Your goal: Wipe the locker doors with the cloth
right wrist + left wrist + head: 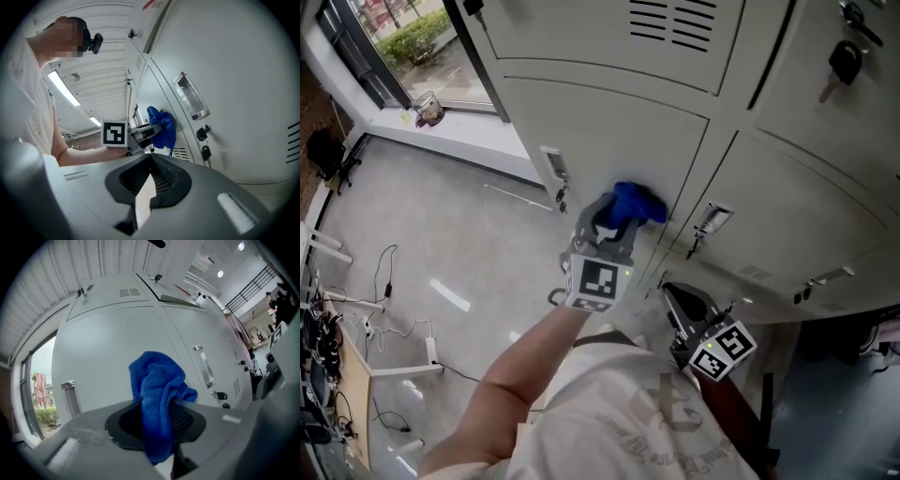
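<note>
Cloth point(633, 204) seemingly against locker door point(609, 131)

Even, bright daylight, probably from the window point(403, 42), while gripper views bulge, black-edged.

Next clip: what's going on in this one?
A person stands at a bank of grey lockers with a gripper in each hand. The left gripper has its jaws shut on a blue cloth and holds it against a locker door, near that door's right edge. The right gripper is lower, close to the person's body, jaws together with nothing between them.
</note>
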A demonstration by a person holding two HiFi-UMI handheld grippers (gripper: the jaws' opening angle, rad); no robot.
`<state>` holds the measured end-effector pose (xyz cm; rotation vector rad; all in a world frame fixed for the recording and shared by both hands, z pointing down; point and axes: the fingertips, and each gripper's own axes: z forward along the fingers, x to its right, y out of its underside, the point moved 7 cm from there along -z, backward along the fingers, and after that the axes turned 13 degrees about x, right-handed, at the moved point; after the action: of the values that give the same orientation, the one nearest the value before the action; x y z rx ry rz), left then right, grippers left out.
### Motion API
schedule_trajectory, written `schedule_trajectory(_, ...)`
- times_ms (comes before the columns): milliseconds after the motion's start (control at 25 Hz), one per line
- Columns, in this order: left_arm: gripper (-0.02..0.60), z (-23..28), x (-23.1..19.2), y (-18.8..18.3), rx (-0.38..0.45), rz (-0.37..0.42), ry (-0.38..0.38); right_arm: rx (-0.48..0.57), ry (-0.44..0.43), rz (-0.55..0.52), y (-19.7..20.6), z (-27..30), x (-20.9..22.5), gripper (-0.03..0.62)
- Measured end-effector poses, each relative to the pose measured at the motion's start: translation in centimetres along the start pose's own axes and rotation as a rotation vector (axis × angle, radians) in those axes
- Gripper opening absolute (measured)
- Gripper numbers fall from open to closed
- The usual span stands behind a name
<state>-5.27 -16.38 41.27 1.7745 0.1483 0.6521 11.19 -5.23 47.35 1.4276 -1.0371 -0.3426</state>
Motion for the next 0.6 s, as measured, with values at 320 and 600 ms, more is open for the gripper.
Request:
schedule_trajectory(320, 0.12, -1.8, -5.2, 2.9, -0.052, 0.007, -0.084, 0.008, 0.028, 0.018, 0.6, 2.7, -1.2, 0.008)
schedule_trajectory(600, 0.12, -2.8, -9.0, 3.4, -0.024, 0.079, -0.094, 0.004, 0.038, -0.002, 1.6, 5.4, -3.2, 0.008)
